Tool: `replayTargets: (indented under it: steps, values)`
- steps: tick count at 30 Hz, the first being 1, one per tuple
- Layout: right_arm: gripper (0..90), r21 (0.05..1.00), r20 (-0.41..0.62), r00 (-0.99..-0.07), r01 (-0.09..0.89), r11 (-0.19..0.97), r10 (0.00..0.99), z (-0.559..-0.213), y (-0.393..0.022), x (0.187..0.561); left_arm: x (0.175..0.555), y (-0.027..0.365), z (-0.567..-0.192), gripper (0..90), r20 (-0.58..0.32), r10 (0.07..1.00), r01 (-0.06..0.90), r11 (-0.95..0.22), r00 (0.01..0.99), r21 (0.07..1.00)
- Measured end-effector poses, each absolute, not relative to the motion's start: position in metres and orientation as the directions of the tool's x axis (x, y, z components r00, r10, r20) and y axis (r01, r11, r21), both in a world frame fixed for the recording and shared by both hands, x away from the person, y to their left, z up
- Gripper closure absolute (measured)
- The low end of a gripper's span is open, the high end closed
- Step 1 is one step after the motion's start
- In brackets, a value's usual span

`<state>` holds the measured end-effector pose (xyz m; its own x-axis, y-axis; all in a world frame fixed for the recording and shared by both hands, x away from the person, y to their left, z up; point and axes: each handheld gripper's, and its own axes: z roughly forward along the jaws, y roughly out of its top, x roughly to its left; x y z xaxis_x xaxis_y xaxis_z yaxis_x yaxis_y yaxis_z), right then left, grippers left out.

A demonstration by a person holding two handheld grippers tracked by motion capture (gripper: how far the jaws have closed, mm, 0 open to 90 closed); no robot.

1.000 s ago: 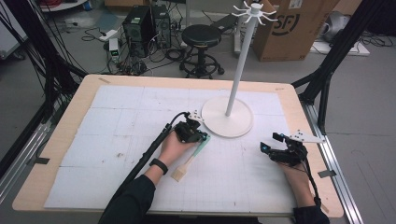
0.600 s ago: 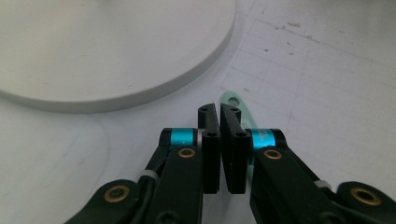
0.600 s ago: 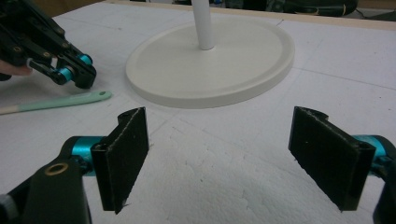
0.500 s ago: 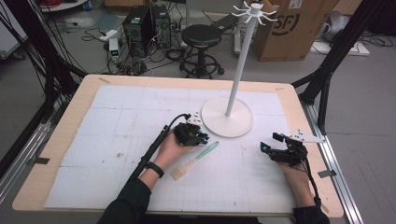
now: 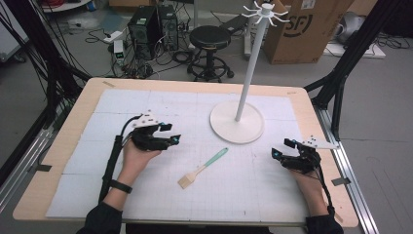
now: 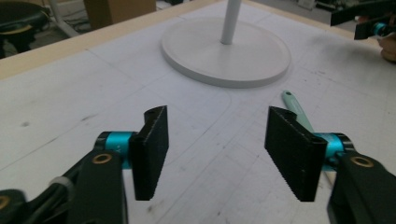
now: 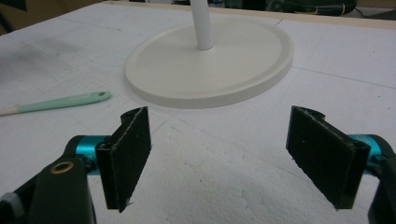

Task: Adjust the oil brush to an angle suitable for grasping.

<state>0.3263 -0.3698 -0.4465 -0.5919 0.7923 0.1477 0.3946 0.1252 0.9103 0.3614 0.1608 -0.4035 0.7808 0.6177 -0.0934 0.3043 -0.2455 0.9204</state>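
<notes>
White foam covers my table (image 5: 146, 102). My left gripper (image 5: 171, 134) has just been opening, nothing between its jaws; the brush (image 5: 203, 168) lies free mid-table, near the stand base (image 5: 237, 123). My right gripper (image 5: 281, 148) is spread, empty, near the right edge.

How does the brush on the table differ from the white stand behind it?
The brush lies flat on the mat; the stand rises upright from a round base. The brush has a mint green handle and tan head; the stand is all white. The brush is far smaller than the stand. Both rest untouched between the two grippers.
</notes>
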Motion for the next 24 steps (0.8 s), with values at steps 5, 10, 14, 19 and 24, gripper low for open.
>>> replayTargets:
  steps: [5, 10, 14, 19, 24]
  values:
    - [21.6, 0.908, 0.163, -0.583, 0.405, 0.11, 0.796, -0.446, -0.37, 0.326, 0.348, 0.202, -0.41, 29.7, -0.101, 0.64, 0.282, -0.186, 0.762, 0.941]
    - [21.6, 0.909, 0.166, -0.578, 0.404, 0.104, 0.799, -0.447, -0.371, 0.327, 0.336, 0.237, -0.419, 25.2, -0.097, 0.684, 0.253, -0.131, 0.723, 0.959]
    - [21.5, 0.909, 0.167, -0.578, 0.404, 0.103, 0.799, -0.447, -0.371, 0.327, 0.334, 0.257, -0.423, 23.7, -0.105, 0.713, 0.258, -0.11, 0.693, 0.96]
    - [21.5, 0.909, 0.166, -0.58, 0.404, 0.104, 0.798, -0.447, -0.371, 0.327, 0.334, 0.277, -0.43, 22.9, -0.122, 0.736, 0.268, -0.084, 0.666, 0.96]
    - [21.5, 0.909, 0.167, -0.578, 0.405, 0.103, 0.799, -0.447, -0.371, 0.327, 0.334, 0.282, -0.431, 22.7, -0.136, 0.742, 0.273, -0.066, 0.657, 0.96]
